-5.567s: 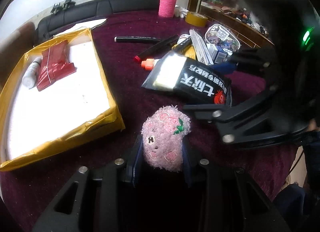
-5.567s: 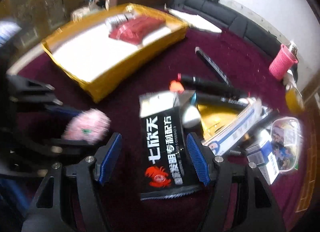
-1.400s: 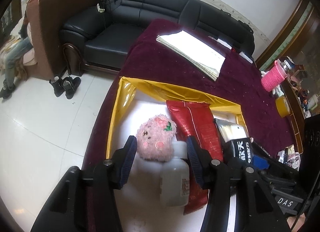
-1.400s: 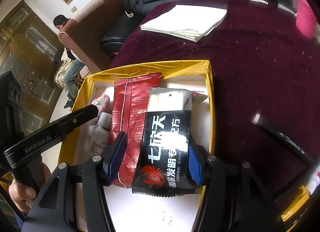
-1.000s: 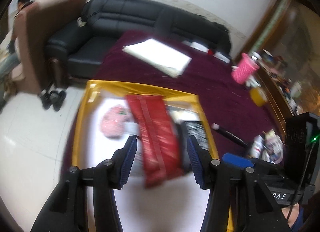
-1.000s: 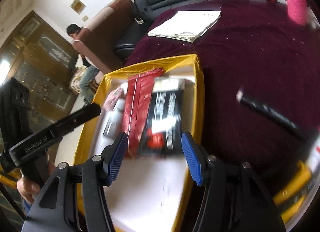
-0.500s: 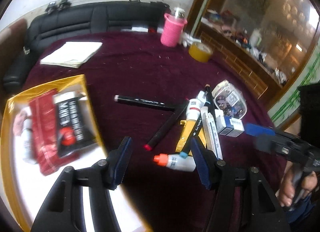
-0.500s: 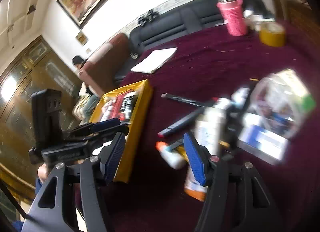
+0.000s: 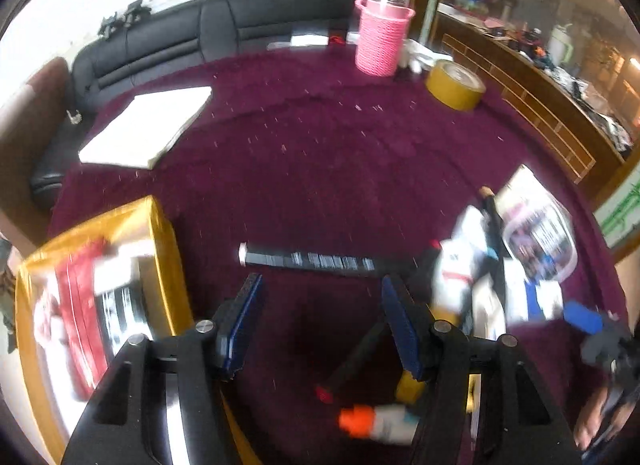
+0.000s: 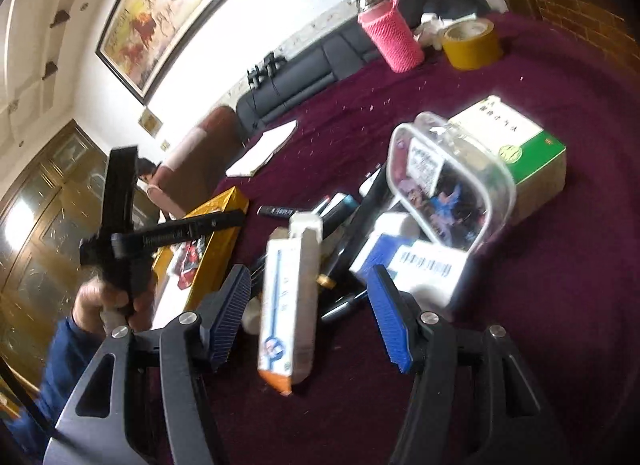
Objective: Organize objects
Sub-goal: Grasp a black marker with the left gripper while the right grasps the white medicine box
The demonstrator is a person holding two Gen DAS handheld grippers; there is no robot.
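Between the spread, empty jaws of the right gripper [image 10: 310, 315] lies a long white carton [image 10: 289, 305], probably light and crushable, best pinched across its narrow width at mid-length. Beyond the carton, a clear plastic case [image 10: 448, 189] looks slippery. Left of the carton, the left gripper [image 9: 320, 315], likewise empty-handed, hovers short of a black marker [image 9: 316, 261], beside the yellow tray [image 9: 168, 265].

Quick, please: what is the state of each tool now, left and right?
Left tool: open, holding nothing.
Right tool: open, holding nothing; a long white box lies between its fingers.
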